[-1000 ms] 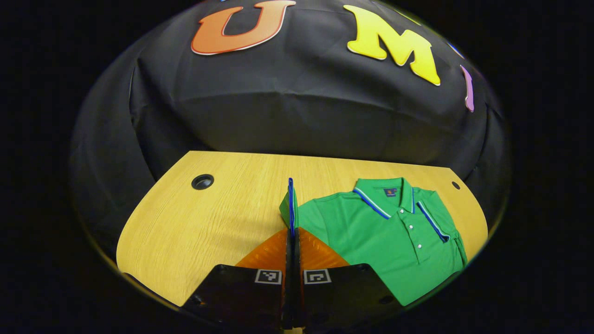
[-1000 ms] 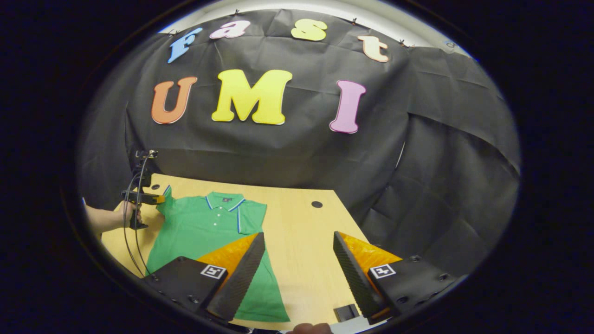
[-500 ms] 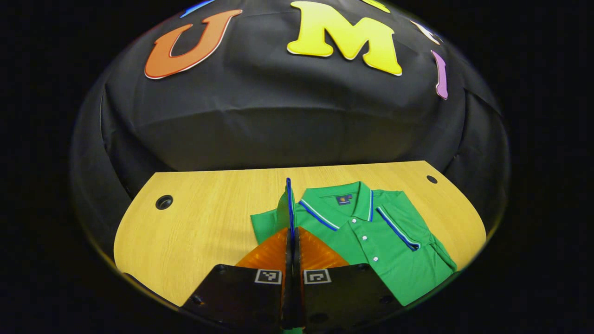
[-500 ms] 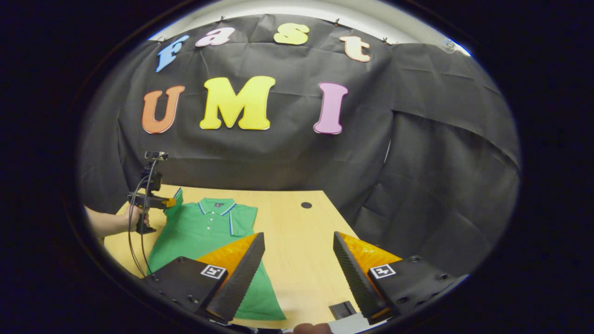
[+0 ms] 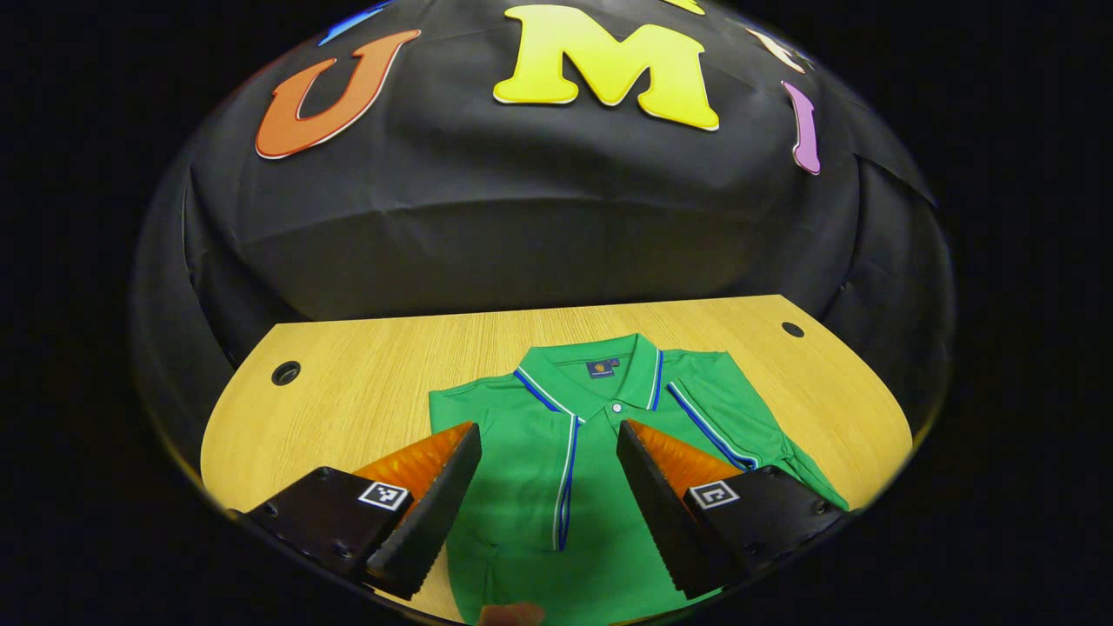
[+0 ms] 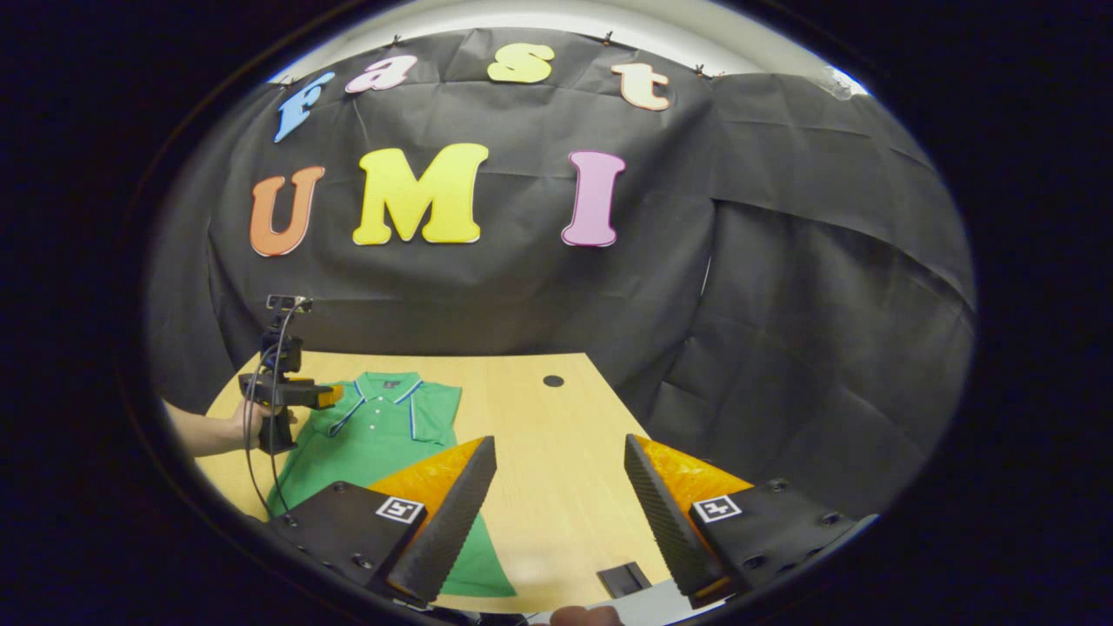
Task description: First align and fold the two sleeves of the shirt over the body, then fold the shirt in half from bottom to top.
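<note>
Right gripper: two fingers spread wide apart, nothing between them, raised over the wooden table. Green shirt: flat on the table, ahead and to the left of the left finger, which hides its lower part; collar at the far end. Left gripper: farther left, over the shirt's shoulder, held by a hand. Small dark flat object: on the table's near edge, below the gap between the fingers.
</note>
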`<state>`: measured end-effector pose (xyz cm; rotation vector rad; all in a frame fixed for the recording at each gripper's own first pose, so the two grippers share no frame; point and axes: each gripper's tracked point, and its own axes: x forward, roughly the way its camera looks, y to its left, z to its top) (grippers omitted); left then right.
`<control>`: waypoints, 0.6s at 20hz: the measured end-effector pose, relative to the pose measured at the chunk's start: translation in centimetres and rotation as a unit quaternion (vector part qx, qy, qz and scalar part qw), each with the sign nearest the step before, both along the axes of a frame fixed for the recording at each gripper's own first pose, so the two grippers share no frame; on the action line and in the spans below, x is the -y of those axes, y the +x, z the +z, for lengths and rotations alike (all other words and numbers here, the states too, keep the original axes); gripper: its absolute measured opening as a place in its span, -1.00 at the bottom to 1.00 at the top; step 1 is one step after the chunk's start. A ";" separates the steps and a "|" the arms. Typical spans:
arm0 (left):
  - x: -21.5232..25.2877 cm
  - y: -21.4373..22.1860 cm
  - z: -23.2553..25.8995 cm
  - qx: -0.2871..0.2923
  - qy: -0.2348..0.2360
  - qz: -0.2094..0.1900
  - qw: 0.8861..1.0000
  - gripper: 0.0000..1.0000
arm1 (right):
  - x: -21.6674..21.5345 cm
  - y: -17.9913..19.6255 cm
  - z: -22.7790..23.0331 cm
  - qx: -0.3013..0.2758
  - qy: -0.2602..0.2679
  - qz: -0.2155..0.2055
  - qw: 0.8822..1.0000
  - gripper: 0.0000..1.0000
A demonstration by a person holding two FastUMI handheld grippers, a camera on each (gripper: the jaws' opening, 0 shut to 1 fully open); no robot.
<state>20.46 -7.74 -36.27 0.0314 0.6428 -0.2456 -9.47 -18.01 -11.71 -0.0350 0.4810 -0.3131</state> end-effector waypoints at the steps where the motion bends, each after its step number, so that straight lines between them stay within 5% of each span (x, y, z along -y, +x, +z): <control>1: -0.3 -0.5 0.5 0.003 0.001 0.004 1.000 1.00 | -0.2 0.3 0.2 0.002 -0.001 0.007 1.000 0.94; 7: -3.4 -4.3 5.8 0.038 -0.010 0.033 0.999 1.00 | -2.3 2.7 -0.7 0.004 0.018 0.052 0.998 0.93; 12: -5.7 -10.2 10.0 0.048 -0.016 0.011 0.999 1.00 | -5.7 4.4 -2.7 -0.028 0.044 0.124 0.991 0.90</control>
